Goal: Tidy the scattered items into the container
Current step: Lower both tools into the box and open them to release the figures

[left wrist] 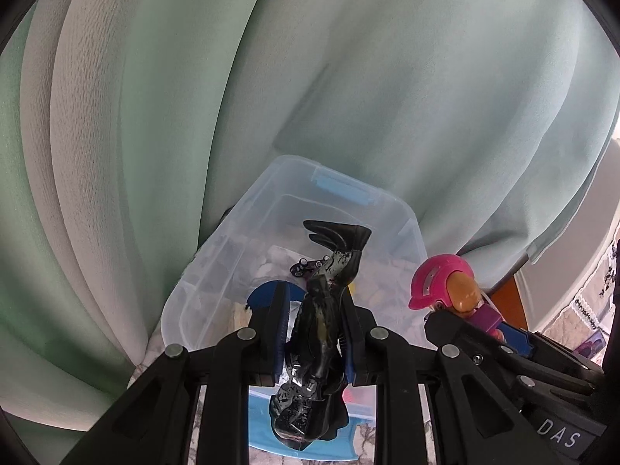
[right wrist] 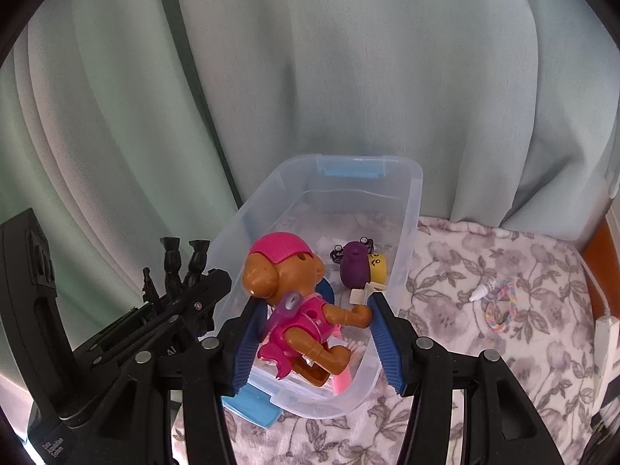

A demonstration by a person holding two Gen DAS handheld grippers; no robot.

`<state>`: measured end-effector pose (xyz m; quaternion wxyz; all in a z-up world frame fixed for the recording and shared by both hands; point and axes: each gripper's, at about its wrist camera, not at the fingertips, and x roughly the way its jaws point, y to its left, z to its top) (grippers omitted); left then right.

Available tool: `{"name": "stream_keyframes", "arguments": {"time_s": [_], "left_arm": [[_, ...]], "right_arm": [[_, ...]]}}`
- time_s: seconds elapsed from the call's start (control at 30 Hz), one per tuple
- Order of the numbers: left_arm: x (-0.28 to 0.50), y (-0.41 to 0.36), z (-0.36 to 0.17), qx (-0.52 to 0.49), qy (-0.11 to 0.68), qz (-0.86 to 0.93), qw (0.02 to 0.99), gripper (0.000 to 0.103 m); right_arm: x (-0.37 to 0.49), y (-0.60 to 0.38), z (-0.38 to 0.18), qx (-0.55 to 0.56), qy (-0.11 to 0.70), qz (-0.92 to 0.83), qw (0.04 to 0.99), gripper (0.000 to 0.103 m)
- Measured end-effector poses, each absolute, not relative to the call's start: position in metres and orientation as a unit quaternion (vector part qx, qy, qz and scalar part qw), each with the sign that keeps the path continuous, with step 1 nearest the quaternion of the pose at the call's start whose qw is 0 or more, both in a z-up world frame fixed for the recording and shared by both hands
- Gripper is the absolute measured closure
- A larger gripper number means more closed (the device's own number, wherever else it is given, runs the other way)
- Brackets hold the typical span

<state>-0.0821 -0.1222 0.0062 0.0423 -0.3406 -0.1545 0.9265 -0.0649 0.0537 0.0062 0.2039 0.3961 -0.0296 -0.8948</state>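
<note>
My left claw (left wrist: 314,333) clamped on a black toy figure (left wrist: 321,310), my right claw (right wrist: 314,333) gripping a pink-helmeted toy dog (right wrist: 298,306), both above the clear box (right wrist: 410,209), by the far curtain (right wrist: 348,77)

Curtain and bedding

A pale green curtain (right wrist: 348,77) hangs in folds behind a grey floral blanket (right wrist: 484,263); an orange wooden edge (right wrist: 604,248) shows at far right.

I see the clear plastic container (right wrist: 410,209) with blue latches on the floral cloth, holding a purple toy (right wrist: 353,267). Over it hang a black figure (left wrist: 321,310) and a pink-helmeted brown pup (right wrist: 298,302), apparently clamped.
</note>
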Motion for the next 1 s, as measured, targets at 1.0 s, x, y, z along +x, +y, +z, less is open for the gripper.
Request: {"name": "stream_keyframes", "arguments": {"time_s": [1.0], "left_arm": [[-0.117, -0.124, -0.003, -0.371, -0.153, 0.916, 0.008, 0.079]], "right_arm": [[-0.094, 0.06, 0.004, 0.419, -0.08, -0.882, 0.199, 0.046]]}}
